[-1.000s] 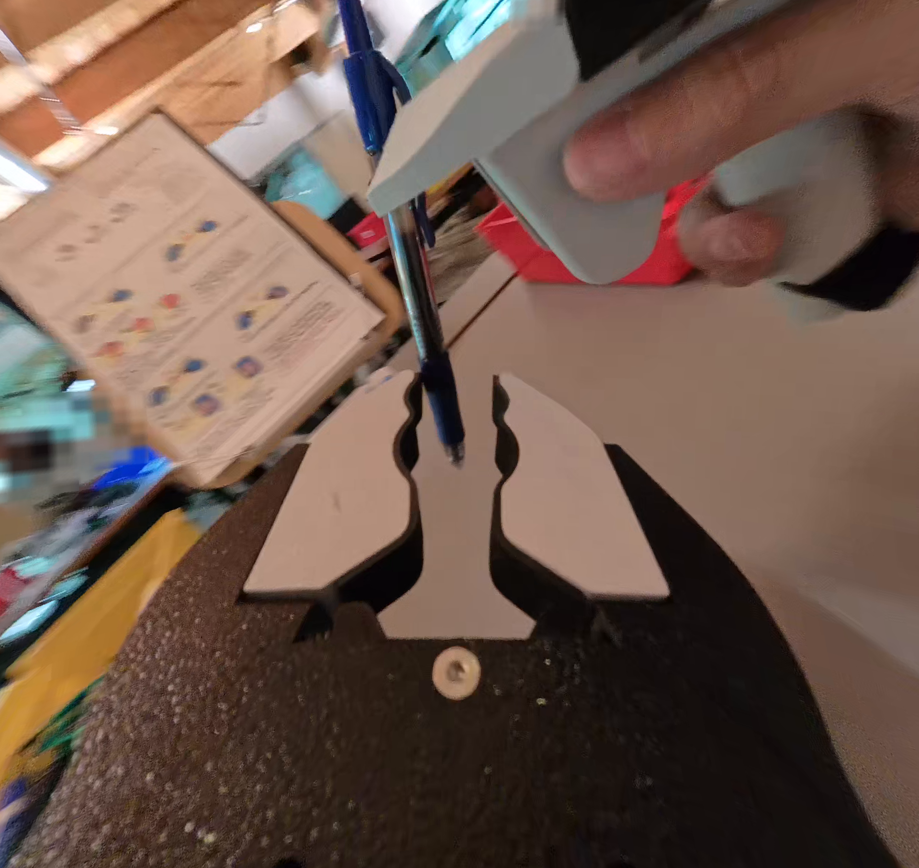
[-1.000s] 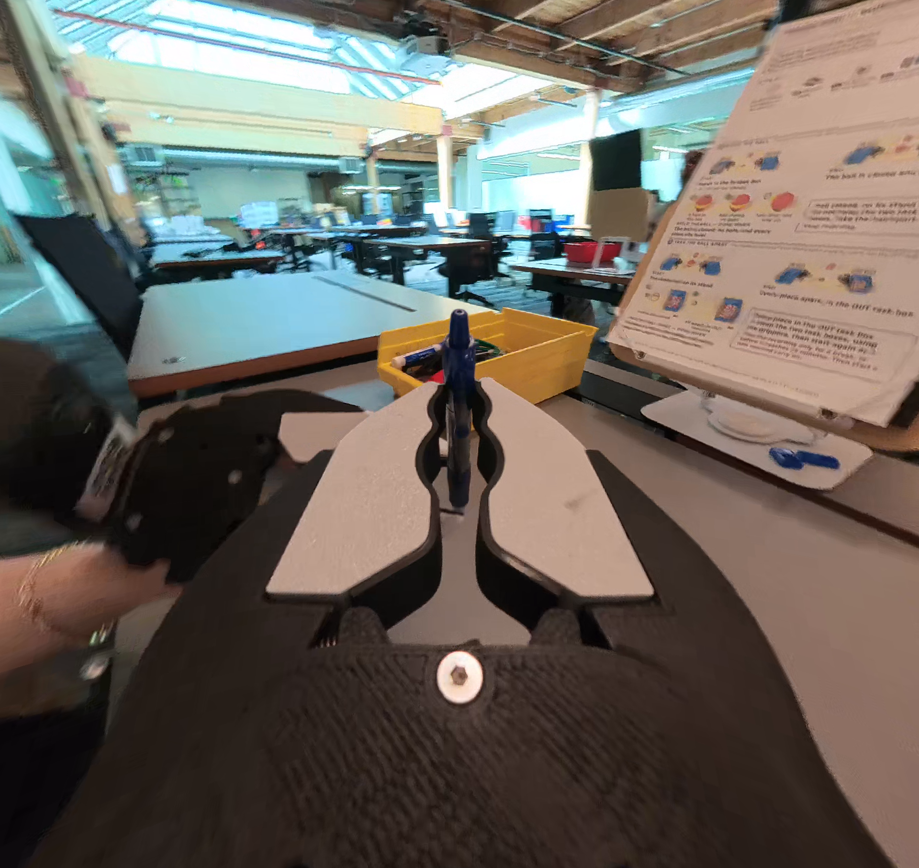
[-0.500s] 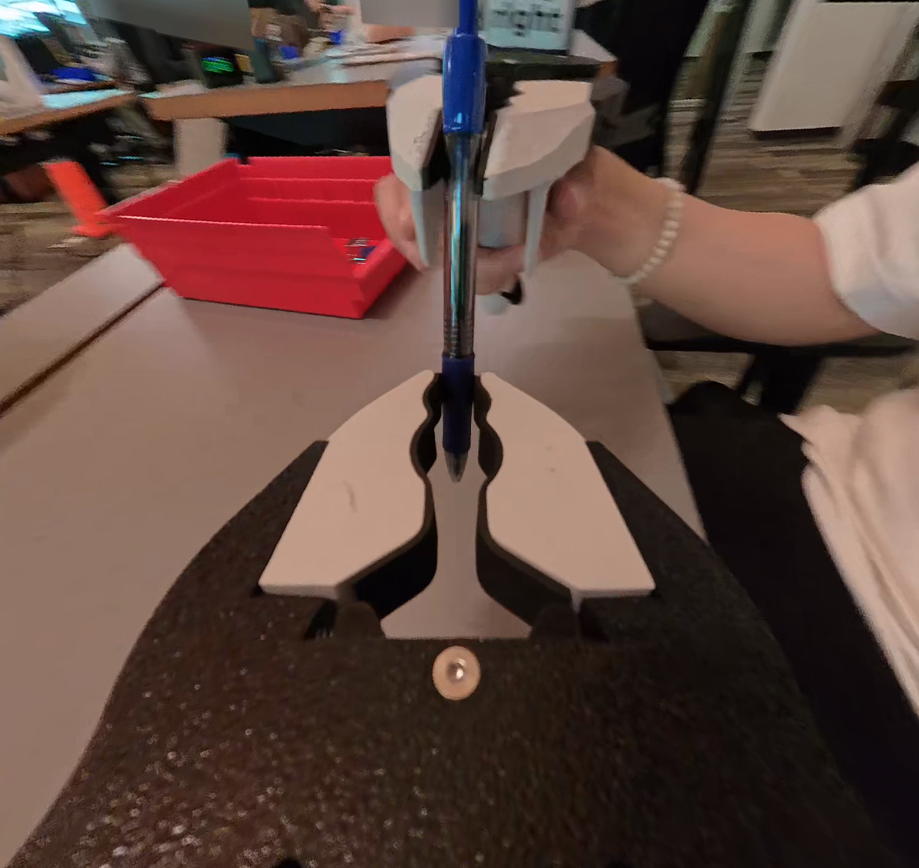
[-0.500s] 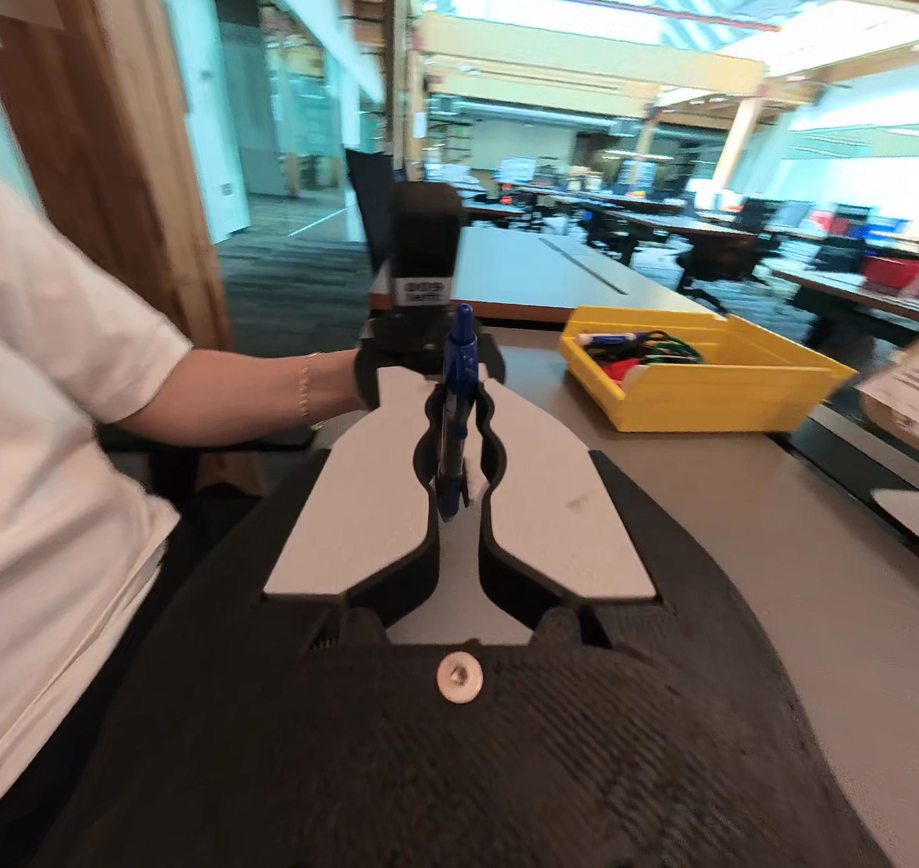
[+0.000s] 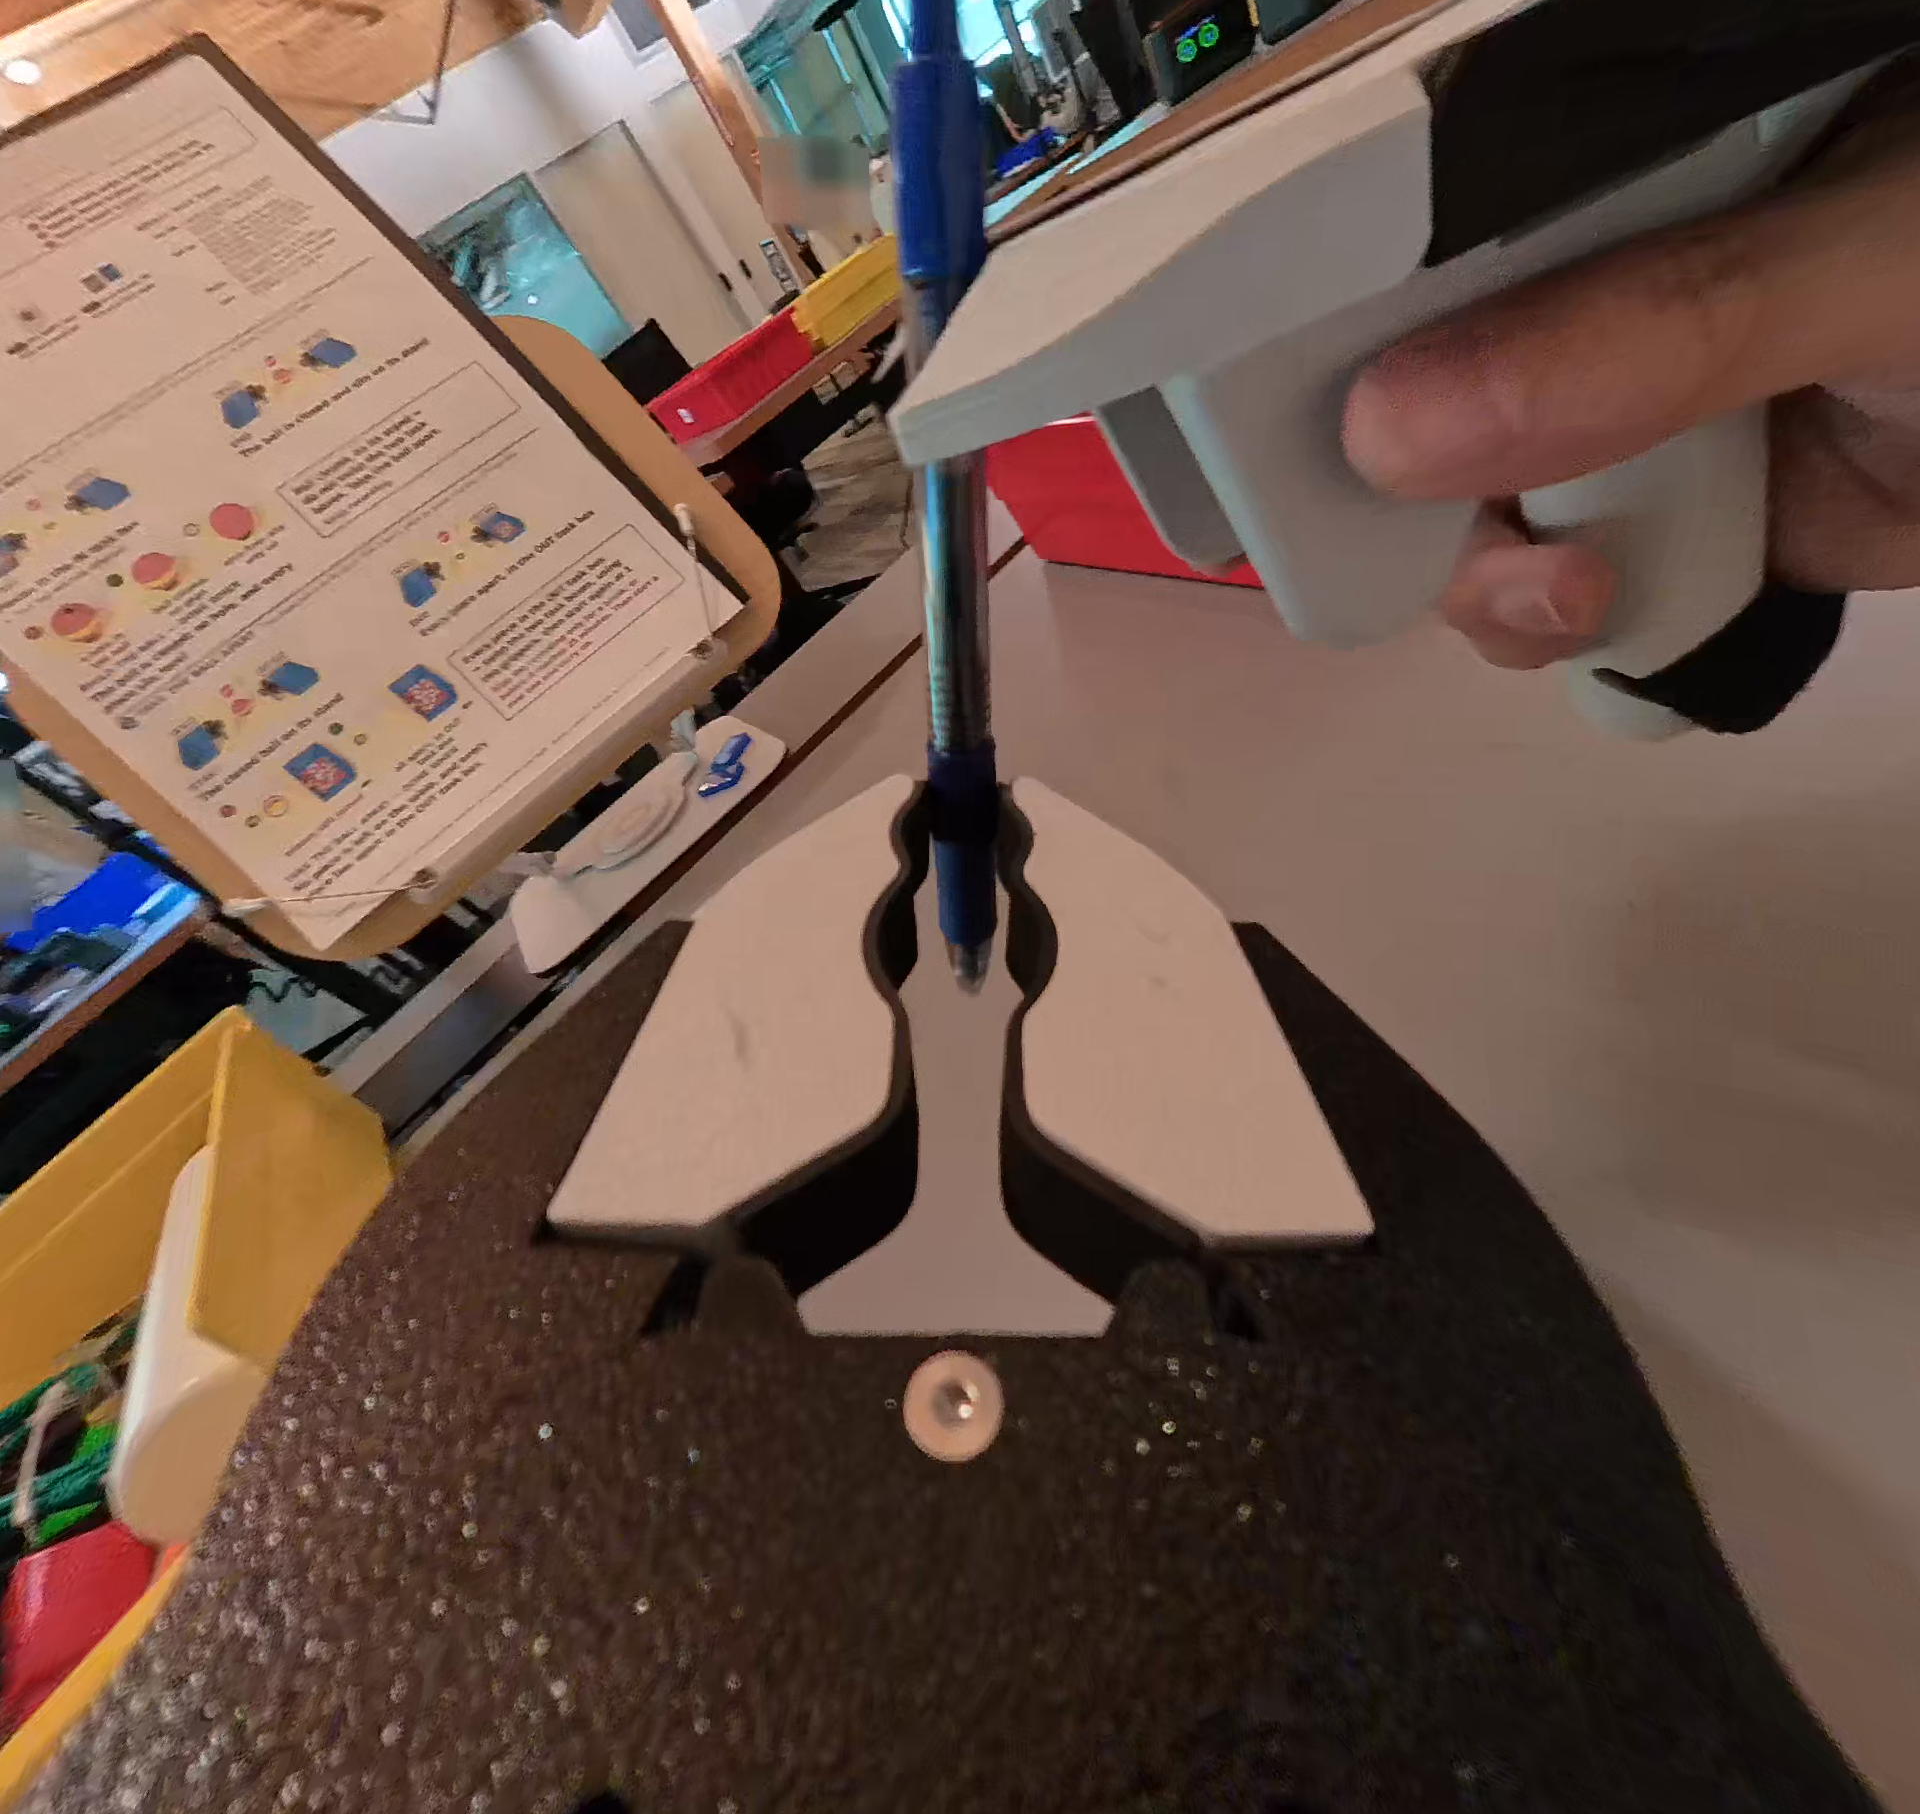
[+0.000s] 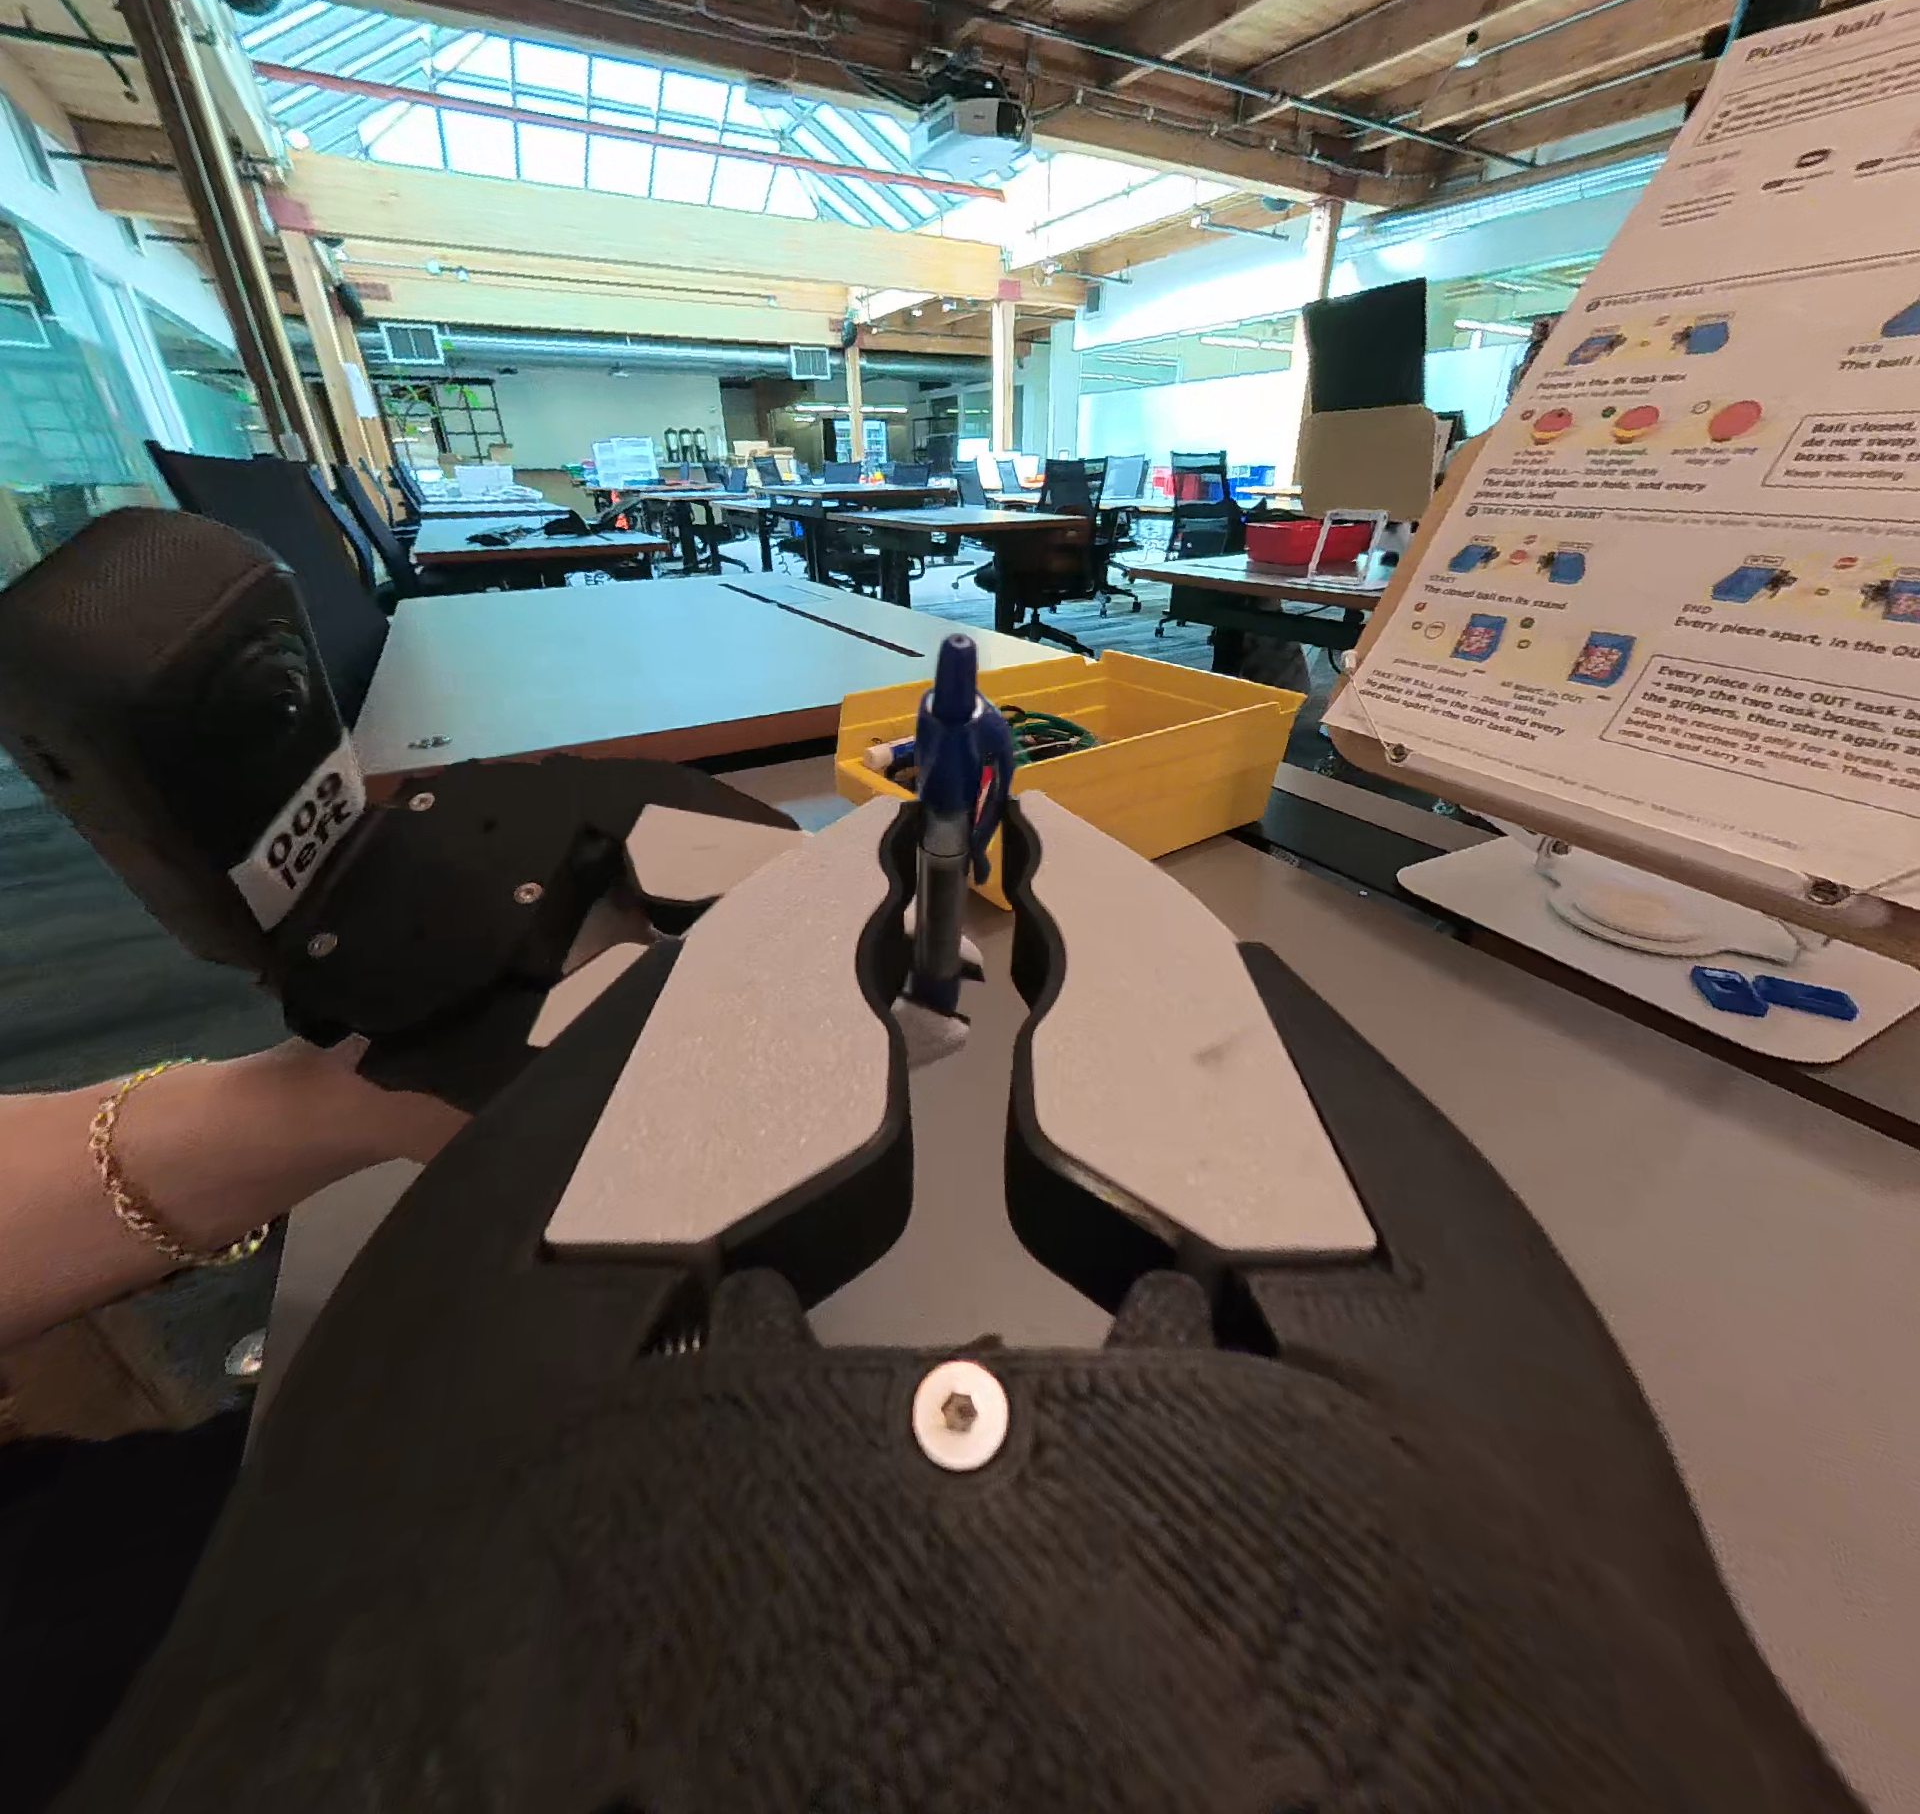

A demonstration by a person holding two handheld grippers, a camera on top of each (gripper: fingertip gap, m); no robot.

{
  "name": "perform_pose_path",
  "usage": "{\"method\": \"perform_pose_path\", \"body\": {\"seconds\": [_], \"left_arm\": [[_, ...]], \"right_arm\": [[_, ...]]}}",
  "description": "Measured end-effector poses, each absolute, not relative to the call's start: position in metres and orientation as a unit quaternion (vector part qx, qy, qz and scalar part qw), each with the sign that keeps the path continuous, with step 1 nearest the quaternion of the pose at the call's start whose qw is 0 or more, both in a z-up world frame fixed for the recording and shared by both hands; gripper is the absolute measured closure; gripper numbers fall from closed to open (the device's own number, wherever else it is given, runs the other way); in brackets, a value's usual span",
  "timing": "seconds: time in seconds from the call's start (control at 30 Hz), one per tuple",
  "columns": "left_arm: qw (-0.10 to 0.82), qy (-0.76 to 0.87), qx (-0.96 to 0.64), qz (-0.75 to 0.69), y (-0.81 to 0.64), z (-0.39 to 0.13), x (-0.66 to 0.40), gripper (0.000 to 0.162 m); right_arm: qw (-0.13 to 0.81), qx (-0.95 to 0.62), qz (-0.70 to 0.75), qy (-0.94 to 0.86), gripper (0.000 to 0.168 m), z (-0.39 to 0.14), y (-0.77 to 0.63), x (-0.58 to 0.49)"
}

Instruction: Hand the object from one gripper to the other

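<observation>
Pen (image 5: 957,621) middle behind right gripper (image 5: 951,393)

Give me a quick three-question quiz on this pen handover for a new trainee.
1. True or false: the pen is red.
2. Which gripper has the pen's writing tip between its fingers?
3. In the right wrist view, the bin behind the pen is: A red, B yellow, C green.
Key: 1 false, it is blue; 2 the left gripper; 3 B.
</observation>
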State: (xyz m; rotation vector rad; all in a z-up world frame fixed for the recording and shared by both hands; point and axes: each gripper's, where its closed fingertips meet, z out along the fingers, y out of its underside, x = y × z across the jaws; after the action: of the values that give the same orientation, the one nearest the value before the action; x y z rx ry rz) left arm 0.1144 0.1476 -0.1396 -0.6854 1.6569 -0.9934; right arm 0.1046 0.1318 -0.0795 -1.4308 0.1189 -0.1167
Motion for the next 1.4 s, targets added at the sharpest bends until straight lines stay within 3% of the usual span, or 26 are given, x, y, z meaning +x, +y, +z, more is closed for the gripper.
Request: {"method": "perform_pose_path", "body": {"seconds": [0.1, 0.17, 0.27, 0.47, 0.67, 0.93, 1.03, 1.17, 1.23, 1.4], "left_arm": [[0.484, 0.695, -0.287, -0.447, 0.139, -0.144, 0.114, 0.148], [0.452, 0.691, -0.29, -0.483, 0.135, -0.142, 0.112, 0.127], [0.434, 0.682, -0.3, -0.506, 0.143, -0.136, 0.11, 0.116], [0.439, 0.665, -0.323, -0.511, 0.171, -0.126, 0.111, 0.125], [0.416, 0.659, -0.346, -0.522, 0.187, -0.128, 0.112, 0.13], [0.423, 0.639, -0.391, -0.509, 0.234, -0.128, 0.111, 0.132], [0.422, 0.615, -0.424, -0.514, 0.259, -0.13, 0.112, 0.132], [0.412, 0.579, -0.477, -0.518, 0.296, -0.138, 0.11, 0.134], [0.418, 0.559, -0.507, -0.506, 0.32, -0.142, 0.107, 0.134], [0.435, 0.505, -0.589, -0.457, 0.385, -0.154, 0.098, 0.136]], "right_arm": [[0.741, -0.669, -0.055, 0.034, 0.154, -0.08, 0.133, 0.1], [0.722, -0.686, -0.081, 0.039, 0.154, -0.079, 0.126, 0.109], [0.668, -0.721, -0.165, 0.077, 0.154, -0.07, 0.092, 0.147], [0.428, -0.839, -0.244, 0.232, 0.154, -0.072, -0.02, 0.283], [0.249, -0.891, -0.139, 0.352, 0.154, -0.149, -0.078, 0.37], [0.157, -0.899, -0.05, 0.405, 0.154, -0.237, -0.092, 0.397], [0.167, -0.898, -0.049, 0.404, 0.15, -0.252, -0.088, 0.396], [0.198, -0.886, -0.09, 0.41, 0.121, -0.248, -0.092, 0.397], [0.243, -0.863, -0.156, 0.415, 0.107, -0.224, -0.097, 0.4], [0.421, -0.792, -0.256, 0.36, 0.103, -0.141, -0.072, 0.36]]}}
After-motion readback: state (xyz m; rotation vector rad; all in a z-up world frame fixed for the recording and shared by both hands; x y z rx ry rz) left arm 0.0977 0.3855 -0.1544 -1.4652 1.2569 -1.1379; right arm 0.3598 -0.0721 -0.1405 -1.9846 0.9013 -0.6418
